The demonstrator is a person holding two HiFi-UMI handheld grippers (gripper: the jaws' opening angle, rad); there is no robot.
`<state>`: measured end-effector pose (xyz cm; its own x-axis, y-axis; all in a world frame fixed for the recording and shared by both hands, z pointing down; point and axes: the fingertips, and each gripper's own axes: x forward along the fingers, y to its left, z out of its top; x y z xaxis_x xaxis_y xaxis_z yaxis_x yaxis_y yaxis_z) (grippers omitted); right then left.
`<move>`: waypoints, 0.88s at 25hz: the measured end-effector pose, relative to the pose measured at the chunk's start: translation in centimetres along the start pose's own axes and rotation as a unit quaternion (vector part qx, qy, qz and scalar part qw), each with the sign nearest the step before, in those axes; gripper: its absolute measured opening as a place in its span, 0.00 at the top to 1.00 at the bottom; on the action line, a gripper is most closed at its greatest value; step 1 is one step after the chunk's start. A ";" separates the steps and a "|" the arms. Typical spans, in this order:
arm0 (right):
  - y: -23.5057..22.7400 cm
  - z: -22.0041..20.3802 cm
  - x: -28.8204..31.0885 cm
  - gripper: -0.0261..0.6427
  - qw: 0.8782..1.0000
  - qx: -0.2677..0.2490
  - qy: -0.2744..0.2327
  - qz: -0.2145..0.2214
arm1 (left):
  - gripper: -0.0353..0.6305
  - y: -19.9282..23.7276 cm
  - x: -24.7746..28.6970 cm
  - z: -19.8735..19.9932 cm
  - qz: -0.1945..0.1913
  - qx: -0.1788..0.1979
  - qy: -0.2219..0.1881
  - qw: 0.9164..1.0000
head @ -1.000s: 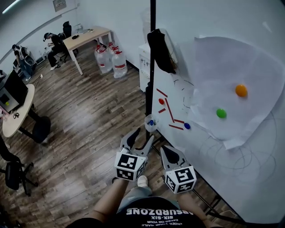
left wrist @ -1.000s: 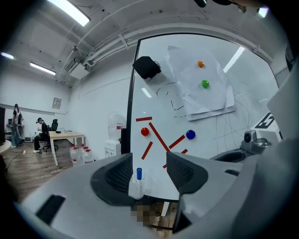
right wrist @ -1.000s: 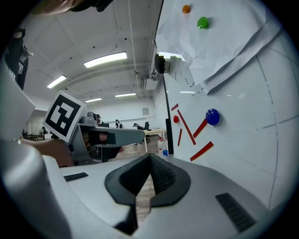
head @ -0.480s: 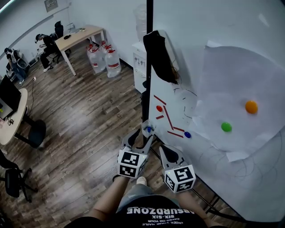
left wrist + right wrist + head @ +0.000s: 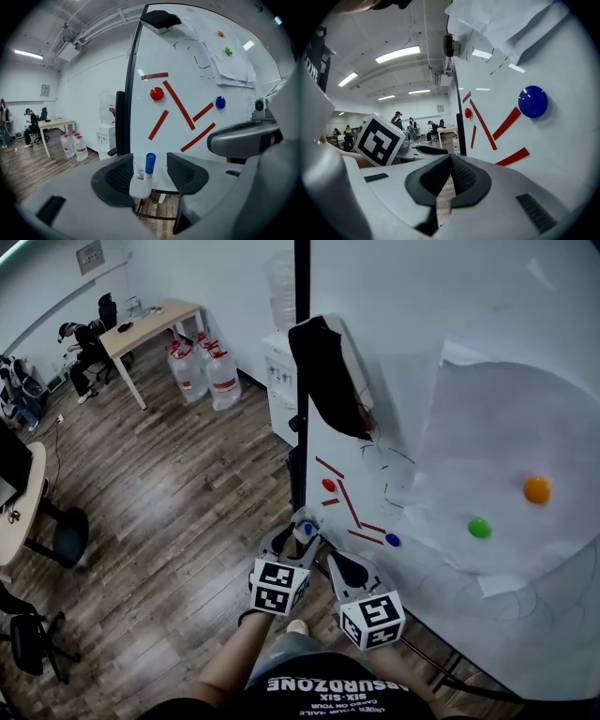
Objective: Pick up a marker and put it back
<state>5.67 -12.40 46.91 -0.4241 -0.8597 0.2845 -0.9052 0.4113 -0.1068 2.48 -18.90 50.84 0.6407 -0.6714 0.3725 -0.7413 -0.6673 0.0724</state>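
Blue-capped marker (image 5: 150,163), upright in cup (image 5: 139,186) — between parted fingers (image 5: 187,173) of left gripper (image 5: 150,161)

The left gripper (image 5: 293,538) has closed in, its fingers (image 5: 117,180) now flanking the blue-capped marker (image 5: 150,162).

Wooden floor (image 5: 169,484), white wall (image 5: 220,277), desk (image 5: 155,318), water jugs (image 5: 223,381).

Bright, even indoor light from ceiling tubes (image 5: 397,54); soft glare patches on the whiteboard (image 5: 562,133); strong fisheye bending, dark vignetted corners; nearest foreground blurred.
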 end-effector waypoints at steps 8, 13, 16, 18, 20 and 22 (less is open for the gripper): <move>-0.7 -0.4 0.8 0.96 1.000 0.004 0.004 -0.015 | 0.63 0.5 1.7 -1.4 -0.012 -0.014 0.010 1.000; -0.9 -0.7 1.3 0.96 1.000 0.007 0.004 -0.024 | 0.64 0.8 2.3 -1.5 -0.022 -0.016 0.009 1.000; -0.8 -0.9 1.7 0.96 1.000 0.008 0.005 -0.024 | 0.65 0.7 2.4 -1.6 -0.028 -0.015 0.011 0.999; -0.7 -0.9 1.9 0.96 1.000 0.008 0.004 -0.025 | 0.67 0.6 2.5 -1.7 -0.032 -0.014 0.013 0.999; -0.7 -0.8 2.1 0.96 1.000 0.007 0.002 -0.025 | 0.69 0.5 2.6 -1.7 -0.037 -0.011 0.013 0.999; -0.8 -0.7 2.2 0.96 1.000 0.006 0.002 -0.027 | 0.71 0.5 2.7 -1.9 -0.041 -0.007 0.013 0.999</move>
<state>5.44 -14.36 48.32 -0.3753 -0.8793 0.2932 -0.9268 0.3613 -0.1027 3.42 -20.46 53.59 0.6935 -0.6065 0.3890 -0.6901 -0.7143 0.1165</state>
